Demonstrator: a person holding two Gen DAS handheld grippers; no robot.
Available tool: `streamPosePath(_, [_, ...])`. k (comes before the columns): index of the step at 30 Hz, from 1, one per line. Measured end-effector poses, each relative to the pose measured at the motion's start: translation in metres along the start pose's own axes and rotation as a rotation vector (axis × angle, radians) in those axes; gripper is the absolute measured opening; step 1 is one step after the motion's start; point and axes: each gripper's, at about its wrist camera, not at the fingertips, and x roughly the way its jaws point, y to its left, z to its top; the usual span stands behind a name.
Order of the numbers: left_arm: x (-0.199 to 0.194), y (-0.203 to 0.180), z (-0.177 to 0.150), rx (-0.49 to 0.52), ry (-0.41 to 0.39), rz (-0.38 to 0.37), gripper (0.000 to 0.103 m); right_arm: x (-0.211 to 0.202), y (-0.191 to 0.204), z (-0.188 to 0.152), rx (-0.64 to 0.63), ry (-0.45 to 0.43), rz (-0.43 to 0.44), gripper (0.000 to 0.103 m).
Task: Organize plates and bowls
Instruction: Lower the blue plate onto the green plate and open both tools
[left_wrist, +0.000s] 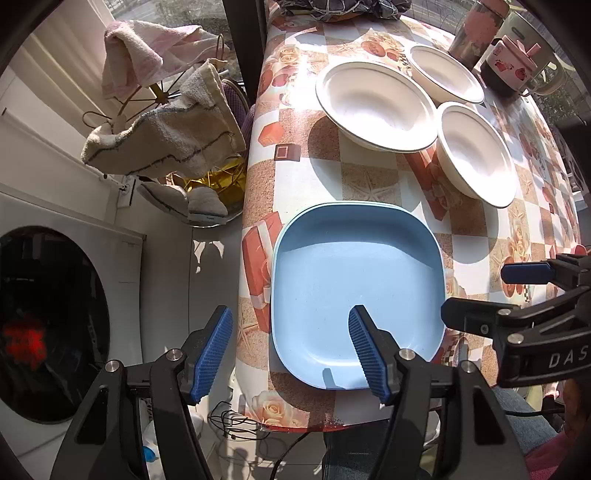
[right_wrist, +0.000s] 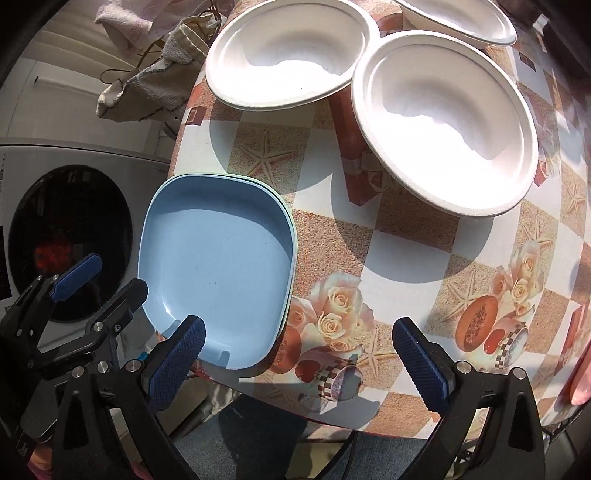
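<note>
Two square plates lie stacked near the table's front left corner, a blue plate (left_wrist: 354, 280) (right_wrist: 218, 273) on top of a paler one. Three white bowls stand beyond them: one at the left (left_wrist: 373, 99) (right_wrist: 288, 51), one at the right (left_wrist: 476, 155) (right_wrist: 443, 118), one at the back (left_wrist: 443, 72) (right_wrist: 461, 14). My left gripper (left_wrist: 291, 354) (right_wrist: 103, 291) is open and straddles the plates' left rim without touching it. My right gripper (right_wrist: 299, 365) (left_wrist: 491, 295) is wide open, with its left finger over the plates' near right corner and nothing gripped.
The table (left_wrist: 306, 177) wears a patterned cloth and its rounded edge runs close to the plates. Cups and a jar (left_wrist: 509, 62) stand at the back right. Towels on a rack (left_wrist: 159, 122) and a washing machine (left_wrist: 55, 321) lie left of the table. A person's legs show under the front edge.
</note>
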Motion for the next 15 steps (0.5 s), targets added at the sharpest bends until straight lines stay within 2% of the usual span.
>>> streamPosePath(4, [-0.002, -0.003, 0.0, 0.004, 0.007, -0.02, 0.07, -0.001, -0.035, -0.003, 0.119, -0.005, 0.0, 0.103])
streamPosePath(8, [-0.004, -0.013, 0.002, 0.032, 0.015, -0.036, 0.07, 0.004, -0.074, -0.014, 0.275, 0.04, -0.016, 0.102])
streamPosePath(12, [-0.006, -0.028, 0.006, 0.091, 0.015, -0.04, 0.07, 0.005, -0.104, -0.025, 0.399, 0.059, 0.001, 0.102])
streamPosePath(15, [-0.007, -0.04, 0.01, 0.138, 0.014, -0.046, 0.07, 0.004, -0.117, -0.03, 0.446, 0.06, 0.012, 0.102])
